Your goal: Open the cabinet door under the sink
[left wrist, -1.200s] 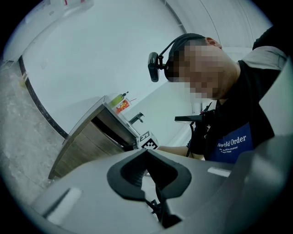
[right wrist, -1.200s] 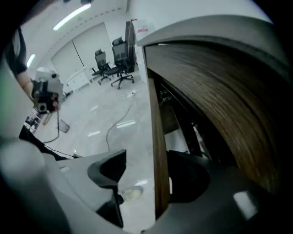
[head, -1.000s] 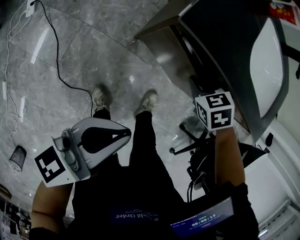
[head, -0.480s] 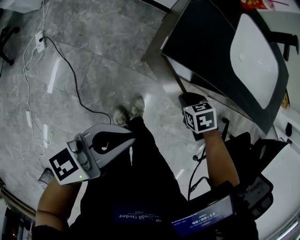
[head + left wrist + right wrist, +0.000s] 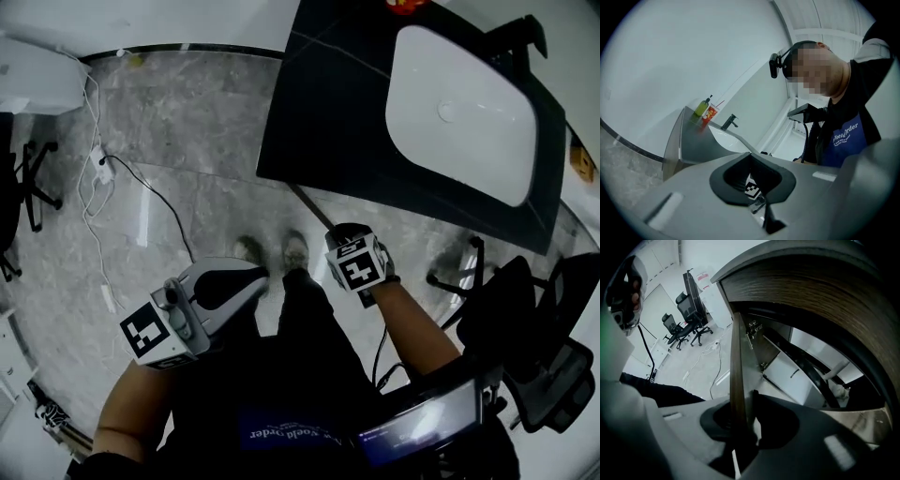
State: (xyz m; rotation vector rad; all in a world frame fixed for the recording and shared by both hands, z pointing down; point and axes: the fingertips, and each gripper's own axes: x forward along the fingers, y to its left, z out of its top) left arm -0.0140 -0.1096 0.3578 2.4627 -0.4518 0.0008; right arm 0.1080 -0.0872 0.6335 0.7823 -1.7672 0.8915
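Fingers (image 5: 779, 407) of the right gripper (image 5: 743, 427) were pinching the free edge of the cabinet door (image 5: 737, 366), with the thin panel running up between them. Beyond it the cabinet stood open below the counter's front edge, and hinges (image 5: 752, 329) and a pale pipe (image 5: 834, 373) showed inside. The sink (image 5: 459, 108) sat in the counter (image 5: 328, 112) above. The left gripper (image 5: 762, 206) hung apart at the person's left side, its tips together on nothing.

By the look of it, the swing-out was in hand and largely done. The next move would call for carrying the edge further round the hinge arc. The wrist would need to turn with the panel so it neither slipped nor twisted, and then let go.

Against a second earlier, the right gripper's marker cube (image 5: 356, 262) had come away from the counter's front edge toward the person. The counter had shifted from the head view's right side to its top.
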